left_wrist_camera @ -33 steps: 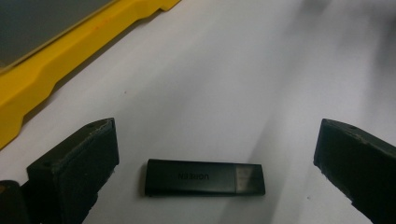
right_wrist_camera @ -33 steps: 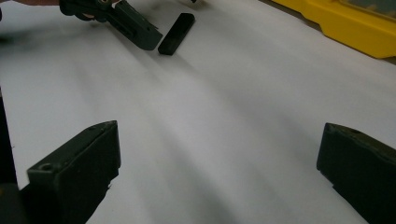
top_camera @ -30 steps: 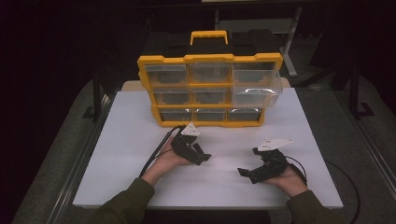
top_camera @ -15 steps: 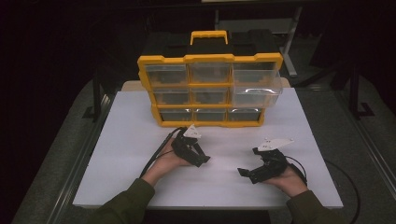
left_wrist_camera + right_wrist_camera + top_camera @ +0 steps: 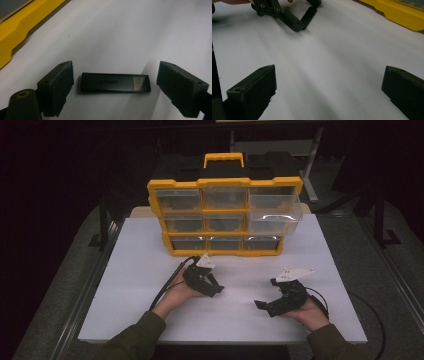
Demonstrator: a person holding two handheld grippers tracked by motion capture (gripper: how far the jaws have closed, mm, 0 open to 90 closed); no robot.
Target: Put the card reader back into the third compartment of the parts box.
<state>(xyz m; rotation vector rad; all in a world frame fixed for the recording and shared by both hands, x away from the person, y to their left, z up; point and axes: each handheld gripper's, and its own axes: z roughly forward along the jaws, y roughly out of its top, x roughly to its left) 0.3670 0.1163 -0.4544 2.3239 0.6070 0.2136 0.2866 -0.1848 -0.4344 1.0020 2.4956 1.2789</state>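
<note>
This looks like a lab or workshop set up for recording. A plain white bench (image 5: pixel 150 270) stands on a grey floor (image 5: pixel 65 285) in a dark room, lit from above. A yellow parts organizer (image 5: pixel 225 215) with clear little drawers and a carry handle stands at the back, and metal stand legs (image 5: pixel 310 170) show behind it in the gloom.
</note>
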